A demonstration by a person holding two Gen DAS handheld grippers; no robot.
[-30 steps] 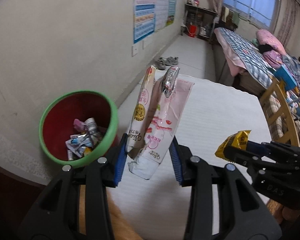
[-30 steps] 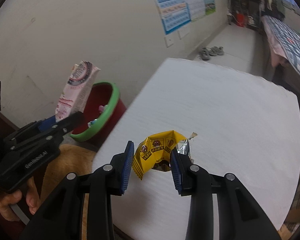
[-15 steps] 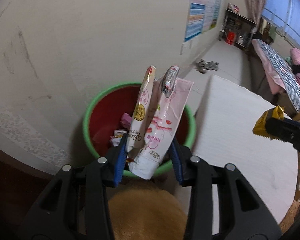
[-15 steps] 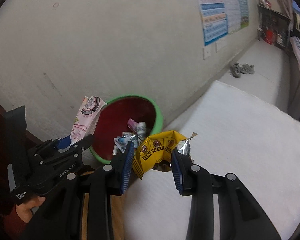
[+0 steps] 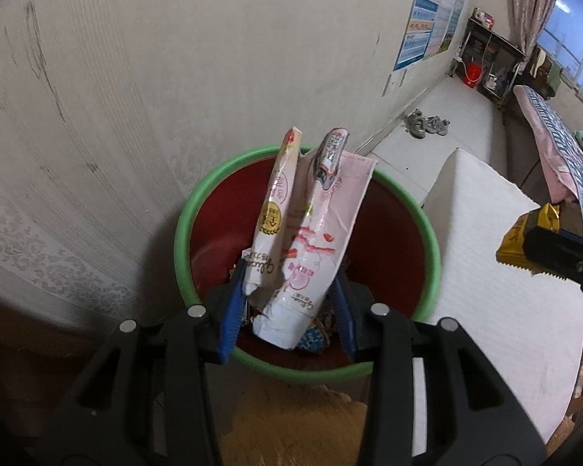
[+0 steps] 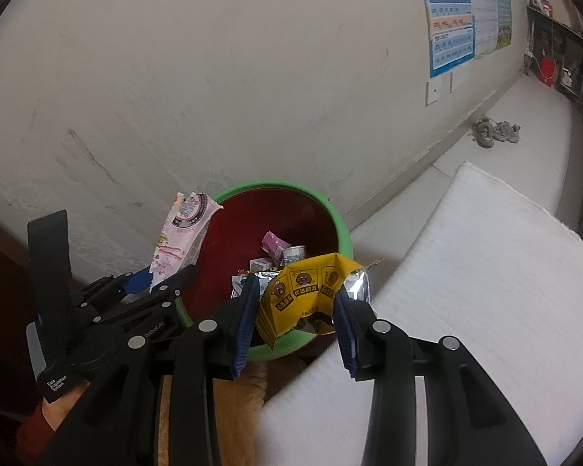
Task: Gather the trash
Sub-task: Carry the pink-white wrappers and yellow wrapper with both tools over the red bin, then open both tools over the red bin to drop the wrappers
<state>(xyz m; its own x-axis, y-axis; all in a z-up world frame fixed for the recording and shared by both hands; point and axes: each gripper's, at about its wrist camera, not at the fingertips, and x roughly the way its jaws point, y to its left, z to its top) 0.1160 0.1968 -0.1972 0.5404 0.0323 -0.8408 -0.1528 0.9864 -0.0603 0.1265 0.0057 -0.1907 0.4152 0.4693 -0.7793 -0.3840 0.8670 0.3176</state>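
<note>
While the left tongs (image 5: 287, 310) clench the pink wrapper (image 5: 311, 240) above the green-rimmed bin (image 5: 182, 229), the right tongs (image 6: 297, 318) grasp the yellow wrapper (image 6: 307, 295) over its near rim beside the tabletop (image 6: 466, 272) edge; dropping is in hand, and next both must release.

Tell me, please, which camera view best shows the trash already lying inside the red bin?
The right wrist view: it looks into the red bin, showing the wrappers on its floor. In the left wrist view the pink package hides nearly all of them.
</note>
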